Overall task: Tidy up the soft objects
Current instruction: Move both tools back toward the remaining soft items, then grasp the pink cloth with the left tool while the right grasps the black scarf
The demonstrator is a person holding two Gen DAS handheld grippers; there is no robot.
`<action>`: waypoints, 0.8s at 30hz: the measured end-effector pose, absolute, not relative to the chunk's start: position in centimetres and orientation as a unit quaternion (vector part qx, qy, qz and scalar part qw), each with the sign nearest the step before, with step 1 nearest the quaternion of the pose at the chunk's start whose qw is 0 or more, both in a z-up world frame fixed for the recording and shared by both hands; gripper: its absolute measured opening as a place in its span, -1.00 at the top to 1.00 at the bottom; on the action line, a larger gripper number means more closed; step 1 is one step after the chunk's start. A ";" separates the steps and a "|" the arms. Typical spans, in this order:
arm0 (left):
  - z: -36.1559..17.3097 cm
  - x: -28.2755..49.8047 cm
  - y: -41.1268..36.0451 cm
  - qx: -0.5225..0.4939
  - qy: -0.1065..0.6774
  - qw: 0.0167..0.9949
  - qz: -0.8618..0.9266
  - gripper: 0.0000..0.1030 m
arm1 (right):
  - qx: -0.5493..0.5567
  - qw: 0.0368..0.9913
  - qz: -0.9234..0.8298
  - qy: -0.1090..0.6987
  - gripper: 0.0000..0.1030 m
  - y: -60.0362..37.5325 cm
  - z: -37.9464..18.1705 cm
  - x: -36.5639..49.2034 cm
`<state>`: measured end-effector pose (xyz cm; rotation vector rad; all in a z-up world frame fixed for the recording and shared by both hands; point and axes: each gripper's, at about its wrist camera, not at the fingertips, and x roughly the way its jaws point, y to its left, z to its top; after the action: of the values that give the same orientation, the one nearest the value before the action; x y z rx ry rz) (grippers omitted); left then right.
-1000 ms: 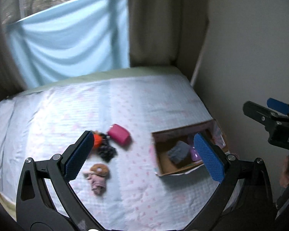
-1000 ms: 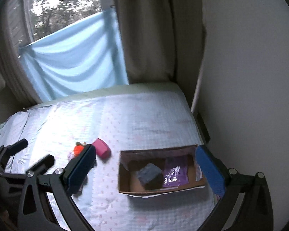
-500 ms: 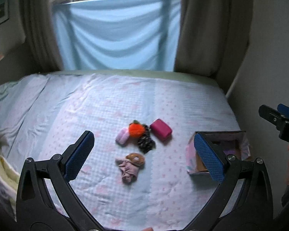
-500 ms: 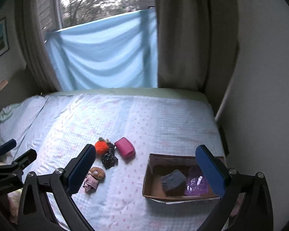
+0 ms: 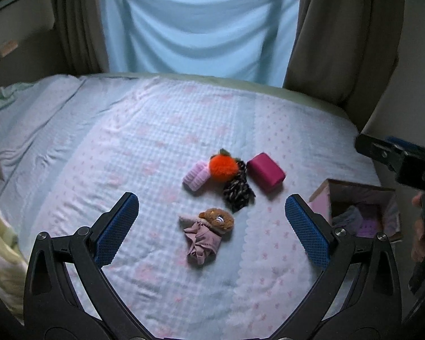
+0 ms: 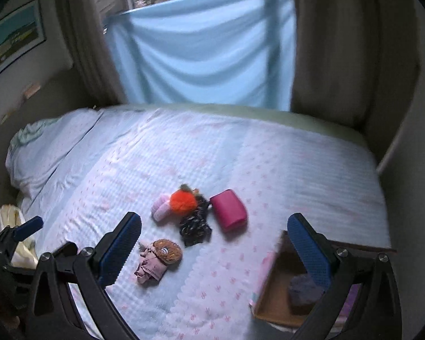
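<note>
Several soft things lie mid-bed: a small doll (image 5: 209, 231) (image 6: 157, 260) with a brown head and pink clothes, an orange pom-pom (image 5: 223, 165) (image 6: 183, 203), a pale pink roll (image 5: 196, 176) (image 6: 160, 211), a dark patterned scrunchie (image 5: 238, 192) (image 6: 195, 225) and a magenta pouch (image 5: 265, 172) (image 6: 229, 211). A cardboard box (image 5: 337, 191) (image 6: 272, 291) at the right holds a grey item (image 6: 304, 293) and a purple one (image 5: 372, 228). My left gripper (image 5: 211, 231) is open and empty, above the doll. My right gripper (image 6: 214, 249) is open and empty, above the bed between doll and box.
The bed (image 5: 127, 130) has a pale blue and pink quilt. A blue cloth (image 5: 195, 25) hangs over the window, with brown curtains on both sides. A wall runs along the bed's right edge. A yellow cloth (image 5: 0, 240) lies at the left edge.
Both views have swung left, from the box toward the pile of soft things. The doll now sits between my left gripper's fingers in view. Both grippers stay open.
</note>
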<state>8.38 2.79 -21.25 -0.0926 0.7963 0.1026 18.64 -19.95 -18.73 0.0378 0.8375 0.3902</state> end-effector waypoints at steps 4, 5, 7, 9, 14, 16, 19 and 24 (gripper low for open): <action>-26.5 9.7 2.9 -0.044 0.401 0.914 0.039 -0.99 | 0.000 0.887 0.217 0.408 -1.00 -17.7 -23.3 20.7; -27.6 10.2 2.9 -0.044 0.405 0.913 0.036 -0.99 | 0.000 0.885 0.224 0.409 -1.00 -17.4 -24.2 21.0; -30.0 11.0 2.8 -0.040 0.411 0.910 0.036 -0.99 | 0.001 0.880 0.236 0.413 -1.00 -16.7 -26.2 21.8; -32.2 11.8 2.8 -0.038 0.419 0.907 0.032 -0.99 | 0.002 0.872 0.245 0.424 -1.00 -15.8 -28.7 22.8; -37.6 13.3 2.9 -0.033 0.445 0.894 0.028 -0.99 | 0.004 0.854 0.261 0.450 -0.98 -13.7 -33.6 24.6; -39.6 13.5 3.0 -0.033 0.457 0.888 0.029 -0.99 | 0.002 0.849 0.265 0.458 -0.90 -12.9 -35.3 25.2; -42.0 13.8 3.3 -0.039 0.467 0.883 0.034 -0.96 | -0.001 0.840 0.269 0.471 -0.86 -11.4 -38.4 26.4; -45.5 14.5 3.8 -0.050 0.485 0.872 0.043 -0.83 | -0.003 0.832 0.268 0.486 -0.71 -9.3 -42.4 28.2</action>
<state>14.47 3.75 -45.49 -0.1038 1.0147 0.0892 28.22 -9.34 -42.41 -0.0068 1.0300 0.5676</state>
